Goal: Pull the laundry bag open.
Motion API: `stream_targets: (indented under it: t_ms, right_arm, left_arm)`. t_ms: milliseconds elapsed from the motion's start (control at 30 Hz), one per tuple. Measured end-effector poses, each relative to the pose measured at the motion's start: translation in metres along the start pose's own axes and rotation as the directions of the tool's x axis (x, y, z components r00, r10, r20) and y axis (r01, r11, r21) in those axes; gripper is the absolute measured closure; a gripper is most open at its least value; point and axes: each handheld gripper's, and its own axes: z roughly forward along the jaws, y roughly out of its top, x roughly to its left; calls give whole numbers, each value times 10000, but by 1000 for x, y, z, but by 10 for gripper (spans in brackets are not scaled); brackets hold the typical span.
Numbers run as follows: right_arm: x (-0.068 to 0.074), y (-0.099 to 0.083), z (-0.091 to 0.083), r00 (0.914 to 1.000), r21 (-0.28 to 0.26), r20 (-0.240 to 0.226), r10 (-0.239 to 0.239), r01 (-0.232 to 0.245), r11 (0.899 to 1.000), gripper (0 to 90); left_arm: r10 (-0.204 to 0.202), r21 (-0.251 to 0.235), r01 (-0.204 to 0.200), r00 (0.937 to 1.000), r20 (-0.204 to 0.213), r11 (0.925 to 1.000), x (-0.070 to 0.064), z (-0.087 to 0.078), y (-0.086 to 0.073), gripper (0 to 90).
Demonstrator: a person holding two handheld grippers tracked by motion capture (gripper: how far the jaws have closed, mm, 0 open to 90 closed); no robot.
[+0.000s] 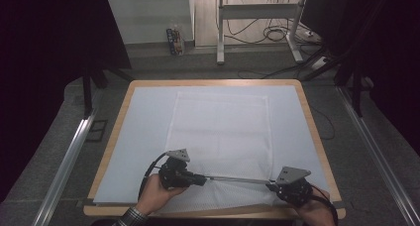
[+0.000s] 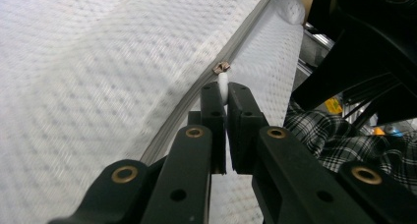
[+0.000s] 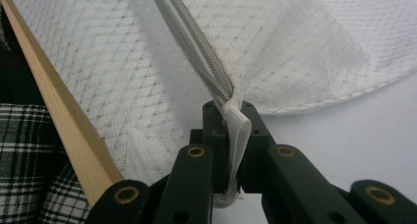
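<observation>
I see a white mesh bag (image 1: pixel 220 132) flat on the counter (image 1: pixel 313 118), its zipper (image 1: pixel 237 179) taut. My left hand-held gripper (image 2: pixel 223 94) is clenched on the zipper pull (image 2: pixel 223 84), my right hand-held gripper (image 3: pixel 231 111) on the end tab (image 3: pixel 237 130).

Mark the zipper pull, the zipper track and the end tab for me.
zipper pull (image 2: pixel 222 67): left gripper view, its metal slider.
zipper track (image 1: pixel 237 179): high view, mid-span between the grippers.
end tab (image 3: pixel 238 128): right gripper view, white strip between the jaws.
</observation>
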Motion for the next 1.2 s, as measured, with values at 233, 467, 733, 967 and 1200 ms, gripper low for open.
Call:
stream_targets:
  t_ms: [233, 467, 733, 967, 1200]
  right_arm:
    - [0, 0, 0, 10000, 19, 40, 34, -34, 10000, 841]
    - [0, 0, 0, 10000, 28, 25, 36, -36, 10000, 841]
    - [-1, -1, 0, 9999, 48, 47, 90, -90, 9999, 841]
    - [-1, -1, 0, 9999, 25, 15, 114, -114, 9999, 841]
    - [-1, -1, 1, 9999, 94, 36, 169, -169, 9998, 841]
  left_arm:
    - [-95, -151, 93, 9998, -162, 9998, 2, -8, -7, 875]
    - [-59, -143, 56, 9996, -260, 9999, 1, -12, -11, 876]
    - [-264, -196, 258, 9991, -342, 9995, 5, -21, -20, 877]
    - [-386, -344, 370, 9981, -476, 9987, 6, -28, -26, 876]
    - [-639, -481, 611, 9963, -583, 9970, 7, -36, -35, 876]
